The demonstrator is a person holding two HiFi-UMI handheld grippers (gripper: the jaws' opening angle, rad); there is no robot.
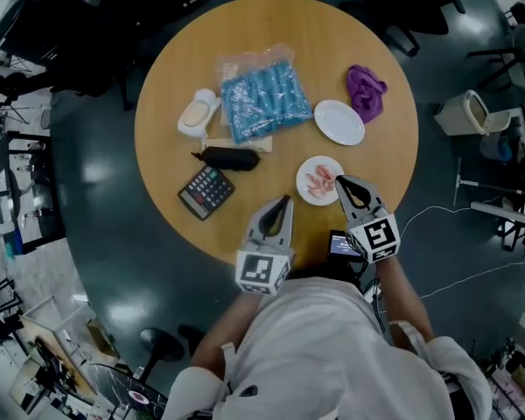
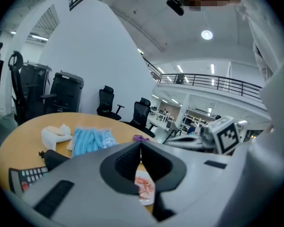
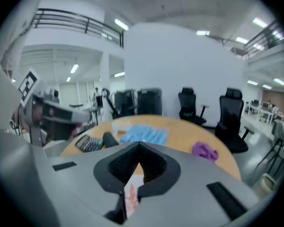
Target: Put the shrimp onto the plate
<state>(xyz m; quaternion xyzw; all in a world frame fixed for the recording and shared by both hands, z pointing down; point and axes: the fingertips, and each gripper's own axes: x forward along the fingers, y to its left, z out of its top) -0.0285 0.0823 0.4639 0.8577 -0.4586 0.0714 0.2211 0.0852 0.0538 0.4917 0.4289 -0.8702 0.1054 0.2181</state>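
Shrimp [image 1: 320, 182] lay on the plate [image 1: 324, 162]. The left gripper [image 1: 288, 199] and right gripper [image 1: 339, 181] jaws were together, empty.

Round wooden table [image 1: 160, 160], dark floor [image 1: 96, 221], office chairs [image 3: 231, 111]

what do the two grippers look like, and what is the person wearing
The left gripper and right gripper look alike: grey plastic, with two broad jaws tapering to a point and dark ribbed pads inside. Each carries a white cube printed with black square markers. The person wears a pale grey top.
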